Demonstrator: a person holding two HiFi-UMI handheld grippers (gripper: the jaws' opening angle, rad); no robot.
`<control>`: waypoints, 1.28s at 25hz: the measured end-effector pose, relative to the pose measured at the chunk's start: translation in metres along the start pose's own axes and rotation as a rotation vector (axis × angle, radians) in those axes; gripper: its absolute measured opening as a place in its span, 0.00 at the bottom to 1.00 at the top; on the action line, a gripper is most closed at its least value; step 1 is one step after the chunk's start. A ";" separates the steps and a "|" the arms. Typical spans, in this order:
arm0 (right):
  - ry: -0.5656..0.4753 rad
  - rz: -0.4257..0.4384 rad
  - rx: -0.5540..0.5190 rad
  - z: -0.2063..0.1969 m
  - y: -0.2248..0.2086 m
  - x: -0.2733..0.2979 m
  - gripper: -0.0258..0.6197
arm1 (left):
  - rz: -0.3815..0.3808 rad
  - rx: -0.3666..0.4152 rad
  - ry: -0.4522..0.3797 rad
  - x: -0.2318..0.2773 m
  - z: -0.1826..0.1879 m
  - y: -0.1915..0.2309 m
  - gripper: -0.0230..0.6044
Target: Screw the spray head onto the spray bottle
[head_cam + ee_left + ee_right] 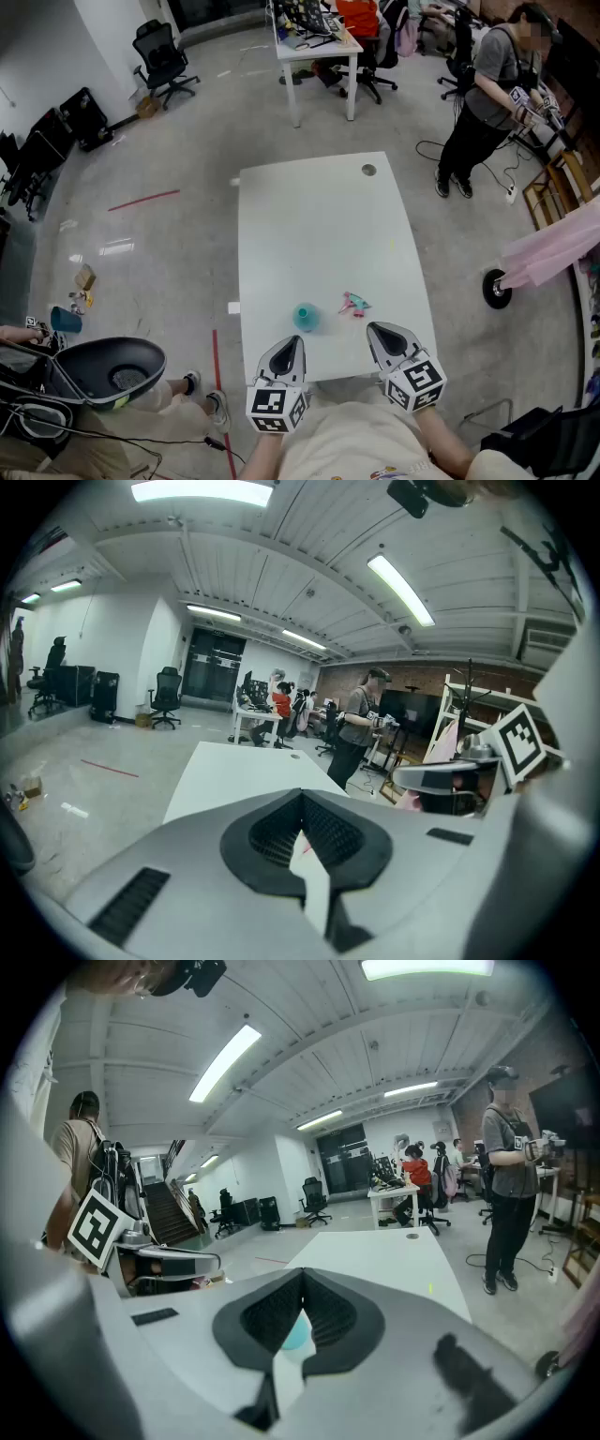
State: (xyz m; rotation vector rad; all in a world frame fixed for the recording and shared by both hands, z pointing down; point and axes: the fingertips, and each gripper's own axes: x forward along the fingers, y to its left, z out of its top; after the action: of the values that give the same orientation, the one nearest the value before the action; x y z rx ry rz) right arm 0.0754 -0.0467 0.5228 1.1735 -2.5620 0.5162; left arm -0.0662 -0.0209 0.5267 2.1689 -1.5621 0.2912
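Note:
A small teal spray bottle (306,317) stands near the front edge of the white table (319,225). Just to its right lies the pink and teal spray head (353,304). My left gripper (292,342) hovers at the front edge, just short of the bottle, jaws shut and empty. My right gripper (377,329) is beside it, just short of the spray head, also shut and empty. In the right gripper view a patch of the teal bottle (296,1333) shows through the gap behind the shut jaws (302,1274). In the left gripper view, the left gripper (302,794) is shut too.
A round cable hole (367,170) sits at the table's far end. A person (487,94) stands at the back right near a cluttered desk (314,47). Office chairs (161,58) stand at the back left. A pink cloth (553,248) hangs at the right.

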 end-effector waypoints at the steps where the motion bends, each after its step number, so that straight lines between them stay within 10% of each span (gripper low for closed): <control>1: 0.008 -0.021 0.009 -0.005 -0.005 0.000 0.05 | -0.003 0.000 -0.002 0.000 0.000 -0.001 0.04; 5: 0.137 -0.074 0.136 -0.049 -0.035 0.016 0.06 | -0.013 0.008 -0.005 -0.001 0.000 -0.005 0.04; 8: 0.313 -0.046 0.324 -0.100 -0.061 0.044 0.25 | -0.022 0.015 -0.005 -0.003 -0.001 -0.008 0.04; 14: 0.544 0.030 0.905 -0.165 -0.096 0.098 0.28 | -0.014 -0.004 -0.001 -0.010 -0.007 -0.001 0.04; 19: 0.792 -0.004 0.862 -0.195 -0.094 0.121 0.28 | 0.017 -0.022 0.001 -0.021 -0.012 0.017 0.04; 32: 0.908 -0.188 0.960 -0.224 -0.096 0.135 0.28 | 0.020 -0.035 -0.006 -0.020 -0.012 0.033 0.04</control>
State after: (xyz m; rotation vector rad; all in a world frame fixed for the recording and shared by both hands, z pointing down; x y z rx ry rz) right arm 0.0854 -0.0993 0.7965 1.0061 -1.3773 1.8255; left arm -0.1031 -0.0072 0.5366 2.1304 -1.5812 0.2621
